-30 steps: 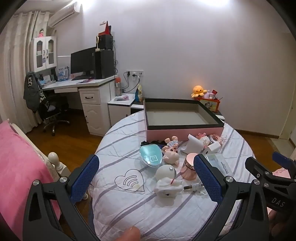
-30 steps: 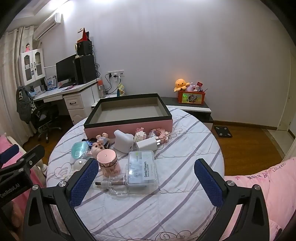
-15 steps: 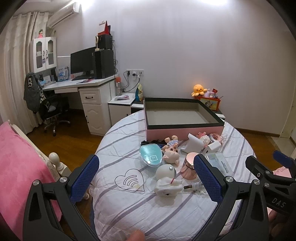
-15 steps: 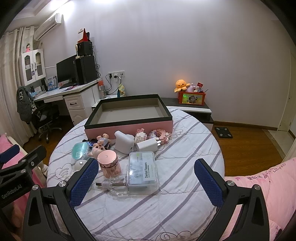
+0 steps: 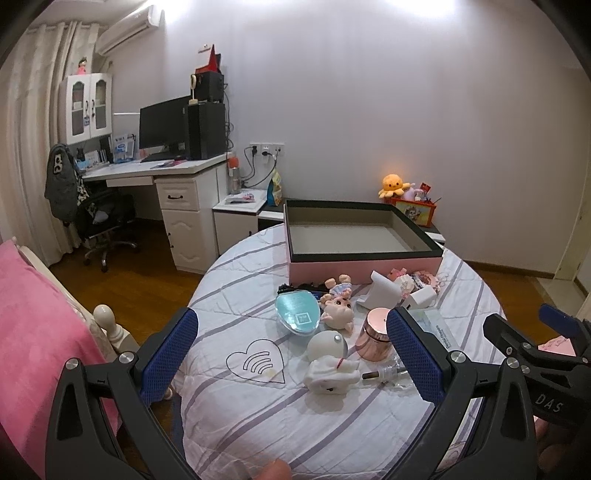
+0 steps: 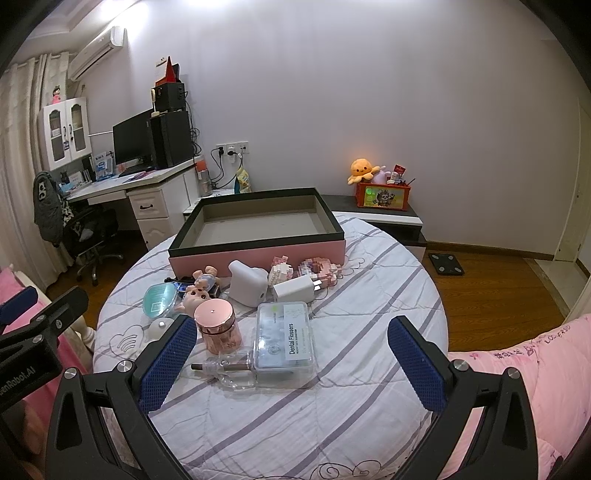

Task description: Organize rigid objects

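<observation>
On the round bed before me, the open box sits farthest back, with the small things bunched just in front of it. Nearest me, the flosser case lies right of the metal jar, the clear bottle before them.

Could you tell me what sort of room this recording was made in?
Most likely a bedroom that doubles as a study: a quilted round bed, a computer desk with a monitor, and a wall air conditioner.

Pretty sure I was working in someone's bedroom: pink bedding, a computer desk, a wall air conditioner and a plush octopus.
</observation>
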`<state>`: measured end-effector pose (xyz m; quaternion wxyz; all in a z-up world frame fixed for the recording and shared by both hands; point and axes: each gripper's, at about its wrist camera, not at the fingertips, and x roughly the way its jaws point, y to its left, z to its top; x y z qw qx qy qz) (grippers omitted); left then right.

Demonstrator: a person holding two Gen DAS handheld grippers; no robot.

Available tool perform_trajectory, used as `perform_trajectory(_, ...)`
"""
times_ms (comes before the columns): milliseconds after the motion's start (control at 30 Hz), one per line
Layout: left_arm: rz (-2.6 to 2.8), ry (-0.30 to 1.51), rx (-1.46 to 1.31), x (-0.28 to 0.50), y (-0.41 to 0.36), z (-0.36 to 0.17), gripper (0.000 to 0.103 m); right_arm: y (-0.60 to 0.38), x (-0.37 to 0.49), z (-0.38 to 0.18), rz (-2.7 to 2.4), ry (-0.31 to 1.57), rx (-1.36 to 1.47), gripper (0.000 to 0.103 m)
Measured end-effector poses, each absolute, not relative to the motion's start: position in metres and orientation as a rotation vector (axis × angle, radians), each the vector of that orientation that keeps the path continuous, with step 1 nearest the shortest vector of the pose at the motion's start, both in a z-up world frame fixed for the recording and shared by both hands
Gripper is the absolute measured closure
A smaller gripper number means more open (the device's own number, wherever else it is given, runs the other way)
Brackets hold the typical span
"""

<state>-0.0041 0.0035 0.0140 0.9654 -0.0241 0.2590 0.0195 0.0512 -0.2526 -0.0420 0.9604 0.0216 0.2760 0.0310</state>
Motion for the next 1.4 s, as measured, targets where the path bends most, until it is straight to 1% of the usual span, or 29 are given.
perform_trajectory(1400, 0.009, 0.546, -0.064, -0.009, 0.005, 0.002, 0.000, -0.252, 0.052, -0.045, 0.058, 0.562, 0.035, 0.000)
